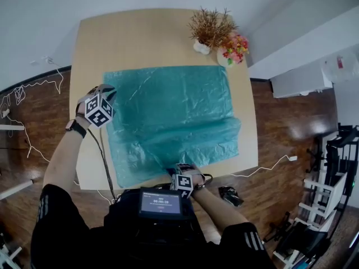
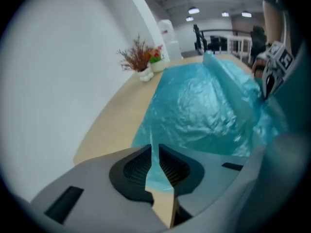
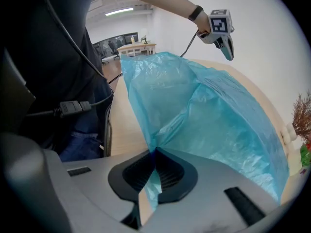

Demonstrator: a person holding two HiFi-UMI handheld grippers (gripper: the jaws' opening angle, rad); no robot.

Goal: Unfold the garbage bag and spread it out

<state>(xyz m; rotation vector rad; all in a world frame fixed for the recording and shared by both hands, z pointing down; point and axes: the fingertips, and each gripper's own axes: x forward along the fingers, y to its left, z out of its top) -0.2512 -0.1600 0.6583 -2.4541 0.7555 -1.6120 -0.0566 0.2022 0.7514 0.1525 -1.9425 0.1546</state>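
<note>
Slippage worries me most: the teal garbage bag [image 1: 168, 111] lies mostly flat across the middle of the table [image 1: 134, 38], but its near right part is doubled over in a puffy fold [image 1: 210, 139], and the only hold on it is a single pinch. My right tongs [image 3: 154, 153] are pressed together on a thin gather of film at the near edge, and the sheet rises from that point like a tent. A sharp tug could pull the slick plastic out of the pads, or stretch and tear it there. My left tongs [image 2: 154, 153] stand slightly apart with nothing pinched and hang above the bag's left edge, so that side is free. If I drew the right hand toward me now, I expect the whole sheet would slide along the table instead of unfolding, and the near edge could spill off the front. Trapped air may also flip the fold back. A push the other way would crowd the far corner toward the dried plant in its white vase [image 1: 208, 32] and the flower pot [image 1: 234, 50] just beyond it. As it lies, the bag is close to square, its edges roughly parallel to the table's. I judge its long axis will run from me toward the far edge once the fold opens. Which end is the mouth I cannot tell.
</note>
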